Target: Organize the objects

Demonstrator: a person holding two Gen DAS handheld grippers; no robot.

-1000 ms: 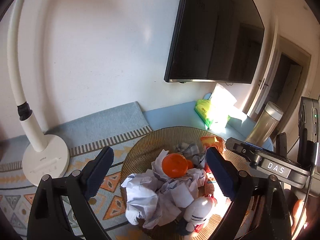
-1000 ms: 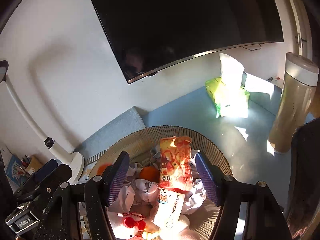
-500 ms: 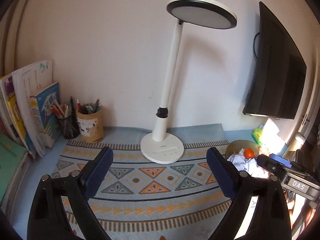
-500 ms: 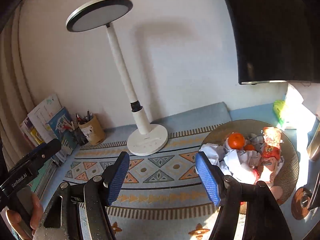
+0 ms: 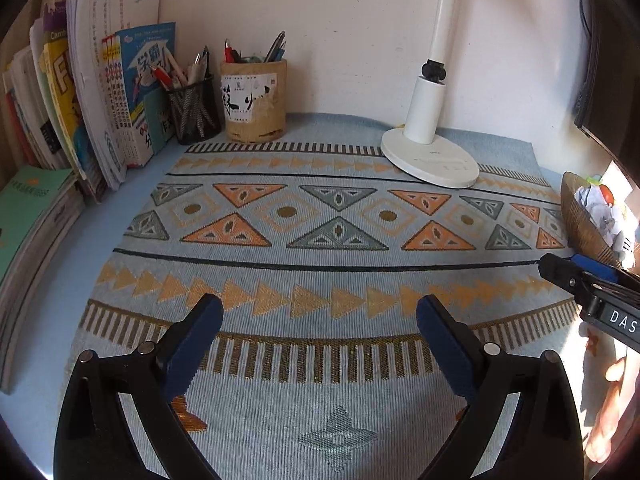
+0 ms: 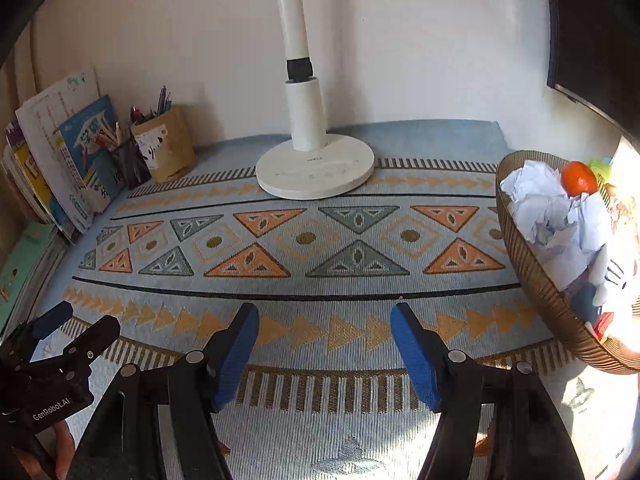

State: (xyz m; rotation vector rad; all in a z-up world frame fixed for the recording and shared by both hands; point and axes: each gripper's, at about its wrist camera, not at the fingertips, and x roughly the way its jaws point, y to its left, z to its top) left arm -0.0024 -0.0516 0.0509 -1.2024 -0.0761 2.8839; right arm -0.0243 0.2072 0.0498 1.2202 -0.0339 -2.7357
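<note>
"DAS" stands in white on the right hand-held gripper (image 5: 612, 312) at the right edge of the left wrist view; "GenRobot.AI" stands on the left hand-held gripper (image 6: 48, 408) at lower left of the right wrist view.

Both grippers swung away from the woven basket (image 6: 532, 280) and dropped over the patterned mat (image 5: 320, 240). The basket shifted to the right edge of both views. Books (image 5: 80, 92), pen holders (image 5: 256, 100) and the lamp base (image 6: 316, 168) came into view. The left gripper (image 5: 320, 312) jaws were opening, with nothing between them.
</note>
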